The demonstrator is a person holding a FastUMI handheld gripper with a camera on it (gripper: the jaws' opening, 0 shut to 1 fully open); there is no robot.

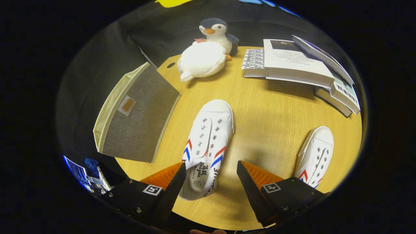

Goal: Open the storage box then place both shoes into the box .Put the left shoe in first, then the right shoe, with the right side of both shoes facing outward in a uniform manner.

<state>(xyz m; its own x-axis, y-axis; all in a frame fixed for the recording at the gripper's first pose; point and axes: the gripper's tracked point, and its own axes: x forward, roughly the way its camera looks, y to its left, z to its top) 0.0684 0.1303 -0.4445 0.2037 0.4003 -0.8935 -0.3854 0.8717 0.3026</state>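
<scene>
The gripper point(211, 182) hangs above a round wooden table point(269, 110), its two fingers spread wide apart and pinching nothing. Between the fingers, and running on ahead of them toward twelve o'clock, lies one white shoe point(208, 146) with red and blue chevrons on its sides, sole down, toe pointing away from the gripper; its heel end sits in the gap, closer to the left finger point(169, 191), which overlaps the heel's edge in the view, though whether it touches the shoe I cannot tell. The second white shoe point(316, 156) lies at about three o'clock from the first, well apart from it, just beyond the right finger point(256, 188) and partly hidden behind that finger's mount, toe likewise pointing away. The gripper looks steeply down on the table, tilted forward along the shoe's length. A sliver of a hand point(208, 231) shows at six o'clock, below the fingers. The storage box point(136, 113), grey fabric with a pale rim and a small tag on its face, stands at about ten o'clock from the near shoe, at the table's edge; its inside is hidden from here. Farther off, at twelve o'clock, a plush penguin point(208, 48) rests on the table, and at two o'clock lies a stack of books point(302, 68).
</scene>
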